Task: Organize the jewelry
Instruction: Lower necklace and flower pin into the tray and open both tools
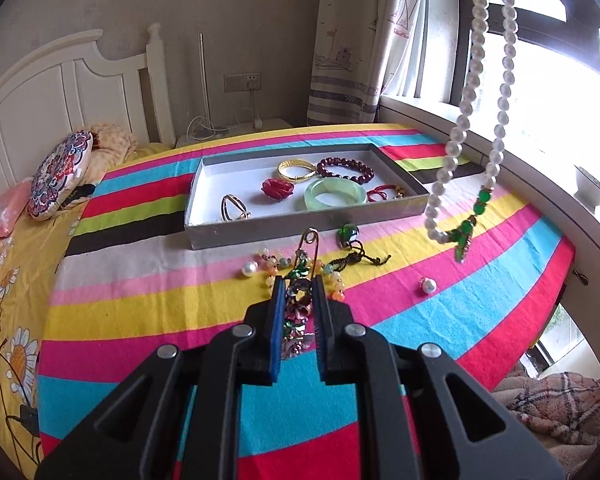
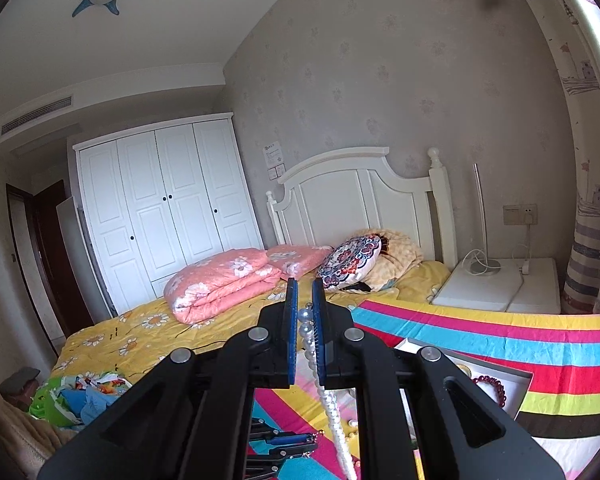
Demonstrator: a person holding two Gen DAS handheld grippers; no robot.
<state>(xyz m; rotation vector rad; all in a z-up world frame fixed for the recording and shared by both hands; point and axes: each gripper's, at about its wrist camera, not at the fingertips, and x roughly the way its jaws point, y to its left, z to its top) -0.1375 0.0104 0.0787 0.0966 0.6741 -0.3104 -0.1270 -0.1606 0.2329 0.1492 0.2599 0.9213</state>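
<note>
The right gripper (image 2: pixel 305 312) is pinching a long white pearl necklace with green pendant (image 1: pixel 466 236), dangling it beside the shallow grey tray (image 1: pixel 300 226); swinging risks snagging. The left gripper (image 1: pixel 297 300) is closing around a multicoloured enamel flower brooch (image 1: pixel 298 304) on the striped tabletop (image 1: pixel 140 300).
</note>
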